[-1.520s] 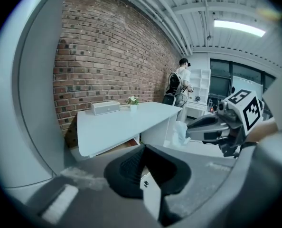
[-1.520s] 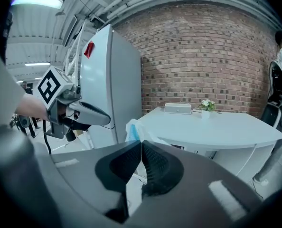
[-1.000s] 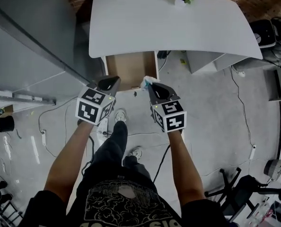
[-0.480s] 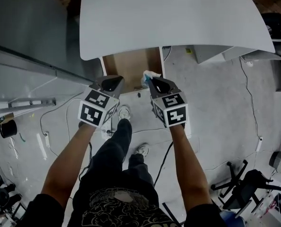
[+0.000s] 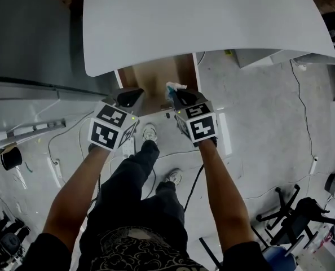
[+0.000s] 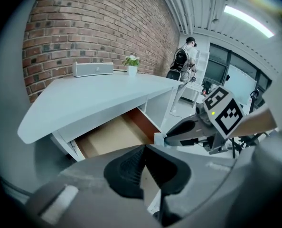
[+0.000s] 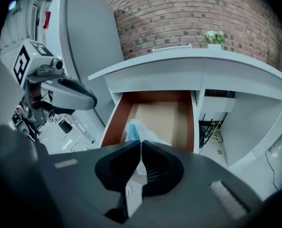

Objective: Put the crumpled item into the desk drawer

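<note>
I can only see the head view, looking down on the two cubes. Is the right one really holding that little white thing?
Observer: Yes. In the right gripper view, the right gripper pinches the crumpled item. It is white with some blue, and the fingers are just starting to open.
Operator: Is there stuff in the drawer already?
Observer: That view looks right into the open drawer. I see only a tan bottom and reddish-brown walls.
Operator: What about the other gripper?
Observer: In its own view, the left gripper is shut with nothing between its fingers.
</note>
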Demonstrator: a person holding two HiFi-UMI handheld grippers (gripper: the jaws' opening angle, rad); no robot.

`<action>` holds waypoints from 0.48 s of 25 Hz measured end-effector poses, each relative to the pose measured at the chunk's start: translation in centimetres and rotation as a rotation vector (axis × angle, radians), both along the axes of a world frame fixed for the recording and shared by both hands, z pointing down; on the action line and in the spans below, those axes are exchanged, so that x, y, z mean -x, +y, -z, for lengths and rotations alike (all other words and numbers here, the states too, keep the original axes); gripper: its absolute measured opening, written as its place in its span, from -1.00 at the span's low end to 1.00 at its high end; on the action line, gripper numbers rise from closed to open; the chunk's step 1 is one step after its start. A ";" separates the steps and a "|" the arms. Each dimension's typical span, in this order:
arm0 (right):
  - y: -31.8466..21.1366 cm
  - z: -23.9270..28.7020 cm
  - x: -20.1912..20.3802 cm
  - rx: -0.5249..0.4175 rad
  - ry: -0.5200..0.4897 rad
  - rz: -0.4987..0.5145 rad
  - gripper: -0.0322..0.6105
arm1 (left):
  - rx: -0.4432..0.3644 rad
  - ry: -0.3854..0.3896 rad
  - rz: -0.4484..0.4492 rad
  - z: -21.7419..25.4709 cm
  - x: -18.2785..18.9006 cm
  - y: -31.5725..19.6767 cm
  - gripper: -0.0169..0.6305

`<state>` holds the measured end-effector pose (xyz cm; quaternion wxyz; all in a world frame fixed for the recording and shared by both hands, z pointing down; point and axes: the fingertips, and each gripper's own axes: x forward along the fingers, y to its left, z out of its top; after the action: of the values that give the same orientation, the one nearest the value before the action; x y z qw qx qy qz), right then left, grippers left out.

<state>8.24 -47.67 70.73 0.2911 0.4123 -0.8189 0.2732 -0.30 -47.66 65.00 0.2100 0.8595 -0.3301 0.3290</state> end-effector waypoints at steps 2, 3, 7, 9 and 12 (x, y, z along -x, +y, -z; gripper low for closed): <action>-0.2 -0.8 -0.2 0.009 0.014 0.001 -0.86 | 0.010 0.002 0.003 -0.6 0.0 -0.2 -0.94; -0.3 -1.1 -0.2 0.013 0.021 0.002 -0.86 | 0.015 0.003 0.005 -0.8 0.0 -0.3 -0.94; -0.9 -2.7 -0.3 0.035 0.038 0.008 -0.84 | 0.026 0.010 0.010 -1.7 0.0 -1.0 -0.94; -1.1 -3.2 -0.4 0.042 0.041 0.006 -0.83 | 0.030 0.011 0.012 -2.1 0.1 -1.3 -0.94; -1.4 -3.7 -0.6 0.045 0.042 0.001 -0.82 | 0.037 0.009 0.013 -2.5 0.2 -1.5 -0.94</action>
<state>8.87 -49.03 74.38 0.3176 0.4110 -0.8063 0.2829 -0.49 -49.21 67.50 0.2295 0.8548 -0.3287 0.3297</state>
